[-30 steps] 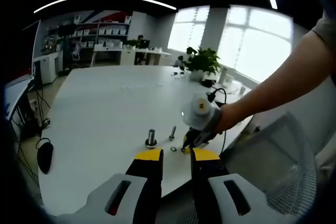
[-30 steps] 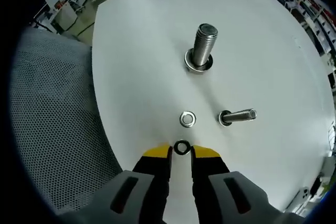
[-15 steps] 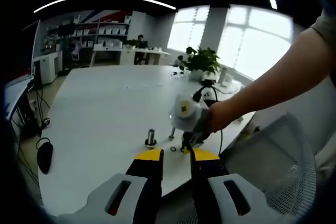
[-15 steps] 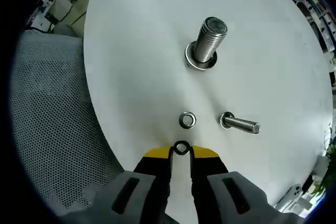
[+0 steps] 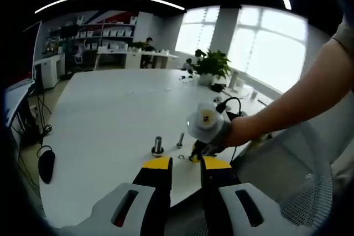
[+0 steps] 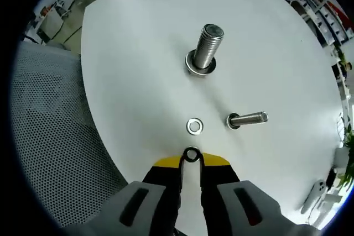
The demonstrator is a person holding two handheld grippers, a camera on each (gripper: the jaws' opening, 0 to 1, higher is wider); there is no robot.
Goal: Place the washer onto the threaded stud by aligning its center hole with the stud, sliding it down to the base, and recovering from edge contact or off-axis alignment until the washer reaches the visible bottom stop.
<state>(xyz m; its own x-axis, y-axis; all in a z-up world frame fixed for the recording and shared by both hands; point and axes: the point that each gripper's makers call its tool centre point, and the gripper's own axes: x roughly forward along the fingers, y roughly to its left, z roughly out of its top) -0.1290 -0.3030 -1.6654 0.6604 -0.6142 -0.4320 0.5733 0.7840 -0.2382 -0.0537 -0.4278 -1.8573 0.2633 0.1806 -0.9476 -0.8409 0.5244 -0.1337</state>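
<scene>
On the white table (image 6: 138, 37) stand two threaded studs, a thick one (image 6: 203, 51) and a thin one (image 6: 247, 119), with one washer (image 6: 194, 126) lying loose between. The right gripper (image 6: 191, 161) pinches a second, dark washer (image 6: 191, 155); the left gripper (image 5: 185, 164) hangs slightly parted, holding nothing.

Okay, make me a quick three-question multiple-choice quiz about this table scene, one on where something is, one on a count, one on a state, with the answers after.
1. Where does the silver washer lie?
A. on the big stud
B. flat on the white table, between the right hand-held gripper and the big stud
C. on the mesh chair

2. How many threaded studs stand on the table?
A. one
B. two
C. four

3. What is the right hand-held gripper doing?
A. hanging open
B. shut on a stud
C. pinching the dark washer at its yellow tips

Answers:
1 B, it lies loose ahead of the tips, short of the large threaded stud.
2 B, the large one and the small stud.
3 C, the ring sits between the tips.
</scene>
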